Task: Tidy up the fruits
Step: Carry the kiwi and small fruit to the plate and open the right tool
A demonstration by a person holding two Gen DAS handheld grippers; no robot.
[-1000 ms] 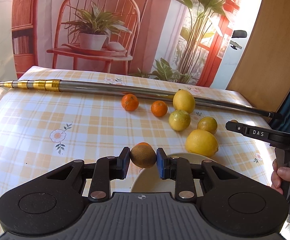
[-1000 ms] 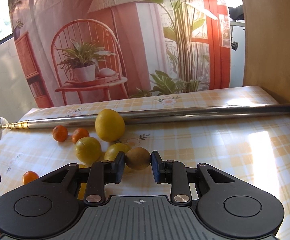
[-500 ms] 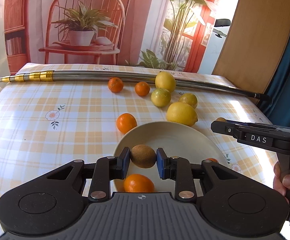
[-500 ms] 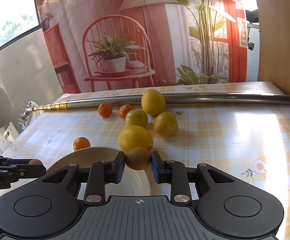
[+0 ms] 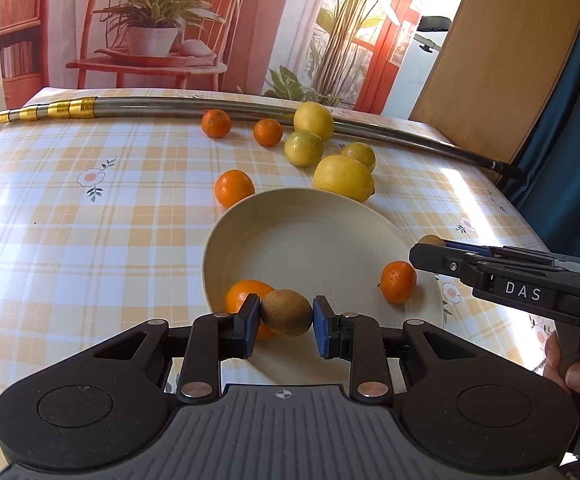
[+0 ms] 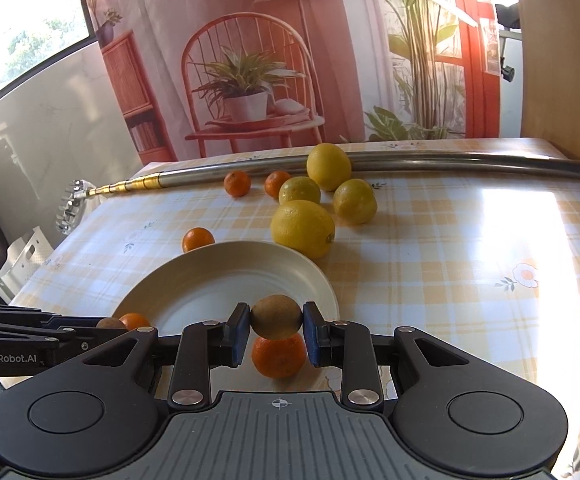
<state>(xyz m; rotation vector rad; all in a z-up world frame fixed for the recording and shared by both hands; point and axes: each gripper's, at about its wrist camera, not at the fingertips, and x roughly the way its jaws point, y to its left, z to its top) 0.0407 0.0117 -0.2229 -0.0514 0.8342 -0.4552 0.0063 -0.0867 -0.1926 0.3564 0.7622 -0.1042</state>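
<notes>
Over the cream plate (image 5: 226,240) on the desk (image 5: 90,220): one kiwi (image 5: 286,312) clamped in the left hand-held gripper (image 5: 286,314); a second kiwi (image 6: 276,322) clamped in the right hand-held gripper (image 6: 276,334); two mandarins (image 5: 398,282) lying on the plate.

I see a cream plate (image 5: 370,216) on my yellow-and-white checked tablecloth (image 5: 90,232) (small daisy prints too), brown kiwis (image 5: 286,312), orange mandarins (image 5: 398,282), yellow lemons (image 5: 344,178), and blue pads (image 5: 322,326) on black grippers.

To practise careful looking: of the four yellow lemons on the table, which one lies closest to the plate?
The biggest lemon, lying right by the plate's far rim. The other three lemons sit farther back, toward the metal pole.
</notes>
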